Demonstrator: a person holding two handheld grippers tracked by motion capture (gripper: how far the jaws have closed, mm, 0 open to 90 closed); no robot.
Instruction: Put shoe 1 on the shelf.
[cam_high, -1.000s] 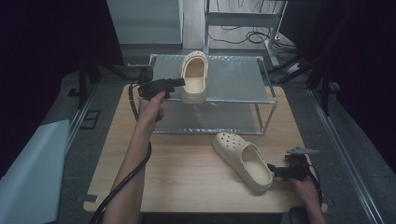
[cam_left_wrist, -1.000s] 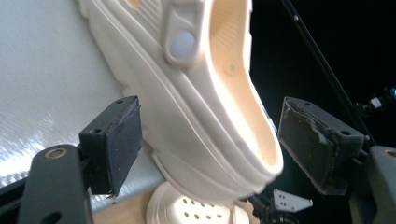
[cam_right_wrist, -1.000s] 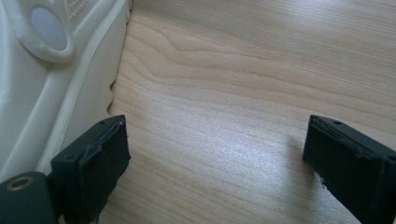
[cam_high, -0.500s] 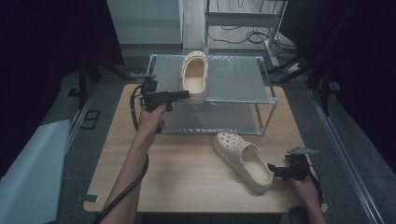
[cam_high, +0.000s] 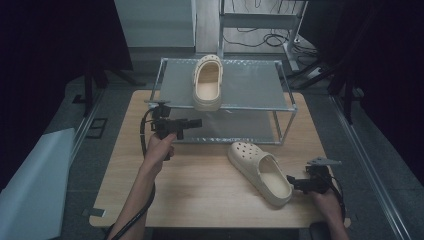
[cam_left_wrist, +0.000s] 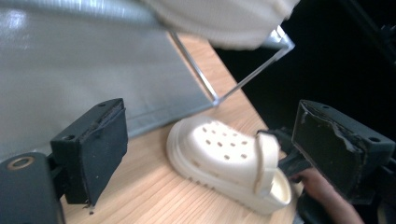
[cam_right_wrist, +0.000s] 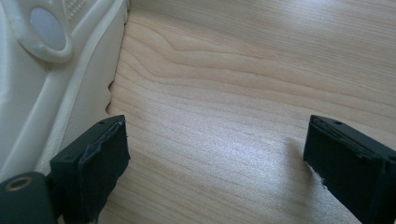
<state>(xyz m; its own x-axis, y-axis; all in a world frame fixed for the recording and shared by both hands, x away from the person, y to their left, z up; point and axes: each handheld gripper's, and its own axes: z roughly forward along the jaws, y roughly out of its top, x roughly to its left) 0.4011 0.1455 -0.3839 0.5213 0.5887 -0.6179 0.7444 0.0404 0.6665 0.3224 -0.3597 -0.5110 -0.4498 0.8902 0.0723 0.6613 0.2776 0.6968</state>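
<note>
Two cream foam clogs wait to be paired on the wire-mesh shoe rack (cam_high: 250, 90) at the wooden table's (cam_high: 200, 200) far edge. One clog (cam_high: 207, 82) lies on the top shelf, toe overhanging its front edge; the other clog (cam_high: 260, 172), perforated and thick-soled, lies near the table's right front corner. Spread and empty, the left gripper (cam_high: 197, 122), jaws just opening, hovers before the lower shelf. Beside the heel, the right gripper (cam_high: 291, 183) stands wide; better to pinch the firm heel rim than the swivelling strap.

Wooden table (cam_high: 200, 185), metal rack (cam_high: 280, 107) and cream clog (cam_high: 260, 172) on it
</note>
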